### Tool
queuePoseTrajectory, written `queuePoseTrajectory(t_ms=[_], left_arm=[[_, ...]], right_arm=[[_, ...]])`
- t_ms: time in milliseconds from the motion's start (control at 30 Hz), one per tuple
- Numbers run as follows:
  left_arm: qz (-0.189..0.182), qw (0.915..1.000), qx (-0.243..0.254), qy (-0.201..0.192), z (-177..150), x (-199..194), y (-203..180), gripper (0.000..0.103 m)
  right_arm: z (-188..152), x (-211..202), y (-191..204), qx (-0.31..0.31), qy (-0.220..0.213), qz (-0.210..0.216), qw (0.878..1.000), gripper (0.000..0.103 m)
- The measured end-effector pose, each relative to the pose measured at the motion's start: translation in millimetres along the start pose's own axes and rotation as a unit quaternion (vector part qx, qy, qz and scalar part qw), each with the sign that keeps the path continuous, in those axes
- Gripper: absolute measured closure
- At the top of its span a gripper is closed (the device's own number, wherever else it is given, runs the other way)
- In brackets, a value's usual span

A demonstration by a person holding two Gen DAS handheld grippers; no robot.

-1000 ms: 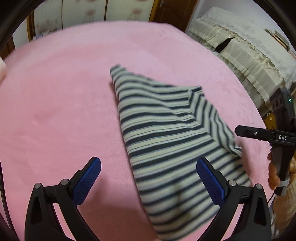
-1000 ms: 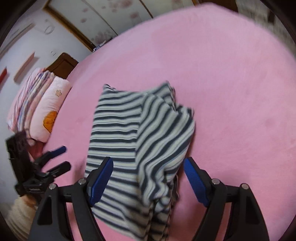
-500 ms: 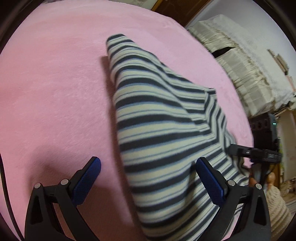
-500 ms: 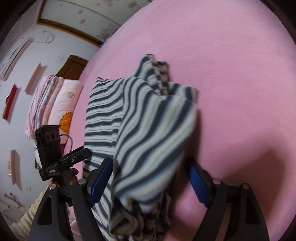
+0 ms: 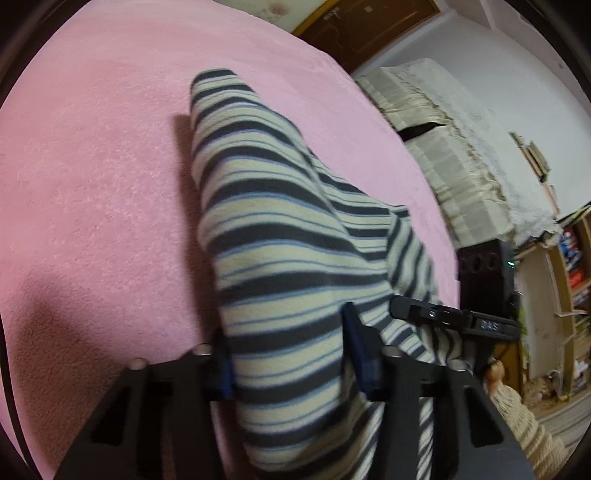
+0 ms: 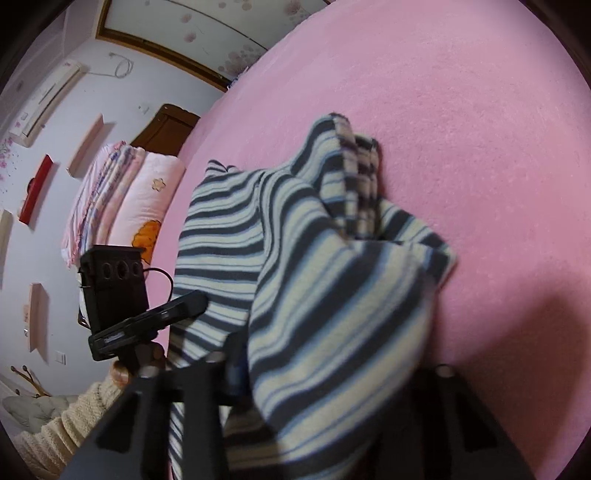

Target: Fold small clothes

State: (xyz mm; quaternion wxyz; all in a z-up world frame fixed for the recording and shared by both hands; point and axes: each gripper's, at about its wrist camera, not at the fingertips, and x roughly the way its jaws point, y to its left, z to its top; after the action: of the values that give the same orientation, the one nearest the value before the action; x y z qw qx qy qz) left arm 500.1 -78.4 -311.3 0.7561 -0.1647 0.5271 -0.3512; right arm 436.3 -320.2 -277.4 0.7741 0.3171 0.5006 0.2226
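Note:
A small garment with cream, dark grey and blue stripes lies partly folded on a pink blanket. My left gripper is shut on its near edge, with the cloth bunched between the blue pads. In the right wrist view the same garment drapes over my right gripper, which is closed on the near edge; its right finger is hidden under the cloth. Each gripper shows in the other's view, the right one and the left one, close beside the garment.
A cream pleated cover over furniture stands beyond the blanket's right edge. Folded pink bedding and a pillow lie at the far left. A wooden door is at the back. The person's knitted sleeve shows low.
Both grippers moved forward and down onto the garment's near edge and closed on it. One second ago both were open above the cloth.

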Motion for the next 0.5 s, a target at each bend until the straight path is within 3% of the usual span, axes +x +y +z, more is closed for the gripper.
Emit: queuePoseTrajectory(t_ms=[167, 300, 500], left_arm=[[0.091, 0.9941, 0.053, -0.028, -8.2, -10.9, -31.5, 0.081], [0.165, 0.9751, 0.134, -0.062, -20.5, -30.5, -79.1, 0.083], [0.166, 0.9671, 0.158, -0.111, -35.9, -94.3, -124.1, 0.083]], right_arm=[[-12.0, -8.1, 25.3, -0.045, -0.035, -0.068, 0.996, 0.08], [-25.4, -19.1, 67.8, -0.105, -0.062, -0.147, 0.982, 0.083], [-48.9, -62.5, 139.9, -0.168, -0.118, -0.187, 0.961, 0.084]])
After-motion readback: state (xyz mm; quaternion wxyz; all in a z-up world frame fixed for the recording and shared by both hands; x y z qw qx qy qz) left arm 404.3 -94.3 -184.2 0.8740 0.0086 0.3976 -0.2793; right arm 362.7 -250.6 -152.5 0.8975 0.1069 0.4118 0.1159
